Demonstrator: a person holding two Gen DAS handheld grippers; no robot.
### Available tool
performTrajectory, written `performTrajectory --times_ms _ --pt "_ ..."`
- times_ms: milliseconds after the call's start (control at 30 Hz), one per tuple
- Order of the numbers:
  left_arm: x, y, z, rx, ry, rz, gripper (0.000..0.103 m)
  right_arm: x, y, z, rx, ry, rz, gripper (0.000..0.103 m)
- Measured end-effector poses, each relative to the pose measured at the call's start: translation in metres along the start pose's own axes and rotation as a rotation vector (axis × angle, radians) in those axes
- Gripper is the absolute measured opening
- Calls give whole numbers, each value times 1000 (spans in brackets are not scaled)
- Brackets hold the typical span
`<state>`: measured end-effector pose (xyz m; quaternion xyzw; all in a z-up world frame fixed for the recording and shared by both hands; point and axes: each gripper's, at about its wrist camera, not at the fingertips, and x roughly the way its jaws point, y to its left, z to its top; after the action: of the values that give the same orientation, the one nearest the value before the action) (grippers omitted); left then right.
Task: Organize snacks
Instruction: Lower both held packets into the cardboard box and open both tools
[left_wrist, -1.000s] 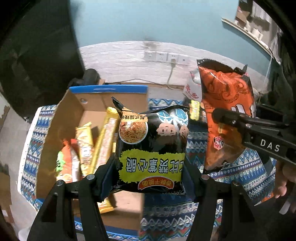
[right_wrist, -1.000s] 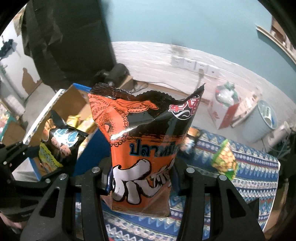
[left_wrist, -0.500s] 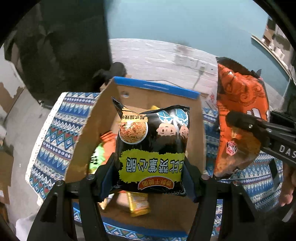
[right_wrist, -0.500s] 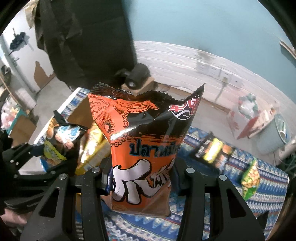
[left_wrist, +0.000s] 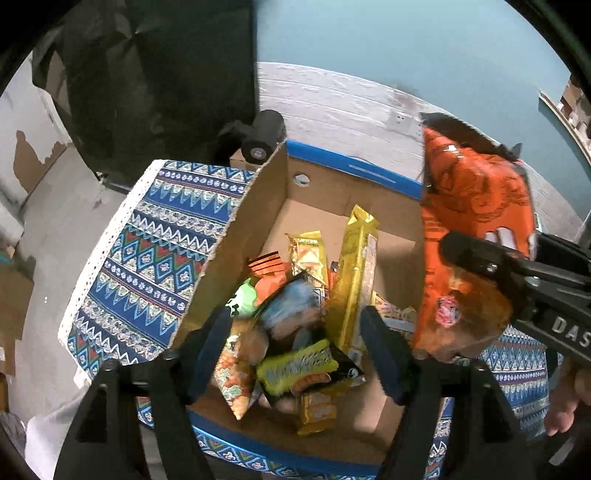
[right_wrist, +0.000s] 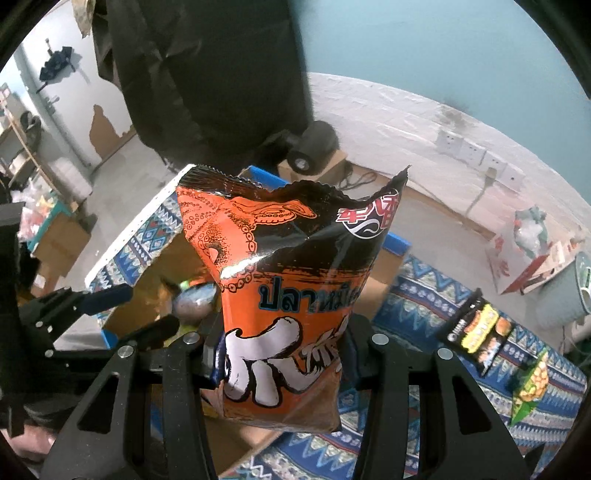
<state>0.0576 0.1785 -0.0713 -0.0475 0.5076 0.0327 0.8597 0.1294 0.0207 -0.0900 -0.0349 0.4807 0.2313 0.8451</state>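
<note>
The left gripper, fingers just opening and empty, hangs over the cardboard box; the right gripper, clamping the upright orange bag, waits beside the box's right edge.

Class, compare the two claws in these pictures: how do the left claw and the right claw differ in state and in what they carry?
The left claw stands open over the brown cardboard box, its jaws having just been opening, with nothing pressed between them; the right claw is shut on the orange and black snack bag. The black and yellow noodle packet lies loose in the box, while the orange bag is still held upright. Both claws are black and point downward.
</note>
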Motion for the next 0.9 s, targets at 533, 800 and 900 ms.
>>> performTrajectory --times_ms 533,800,900 --pt "0 5 3 -18 16 12 77 24 8 7 3 21 37 64" --pt "-3 -13 3 22 10 -2 77 -2 -13 9 25 -30 -12 77" --pt "-4 -21 2 33 10 -9 77 -8 -25 2 20 -27 -44 77"
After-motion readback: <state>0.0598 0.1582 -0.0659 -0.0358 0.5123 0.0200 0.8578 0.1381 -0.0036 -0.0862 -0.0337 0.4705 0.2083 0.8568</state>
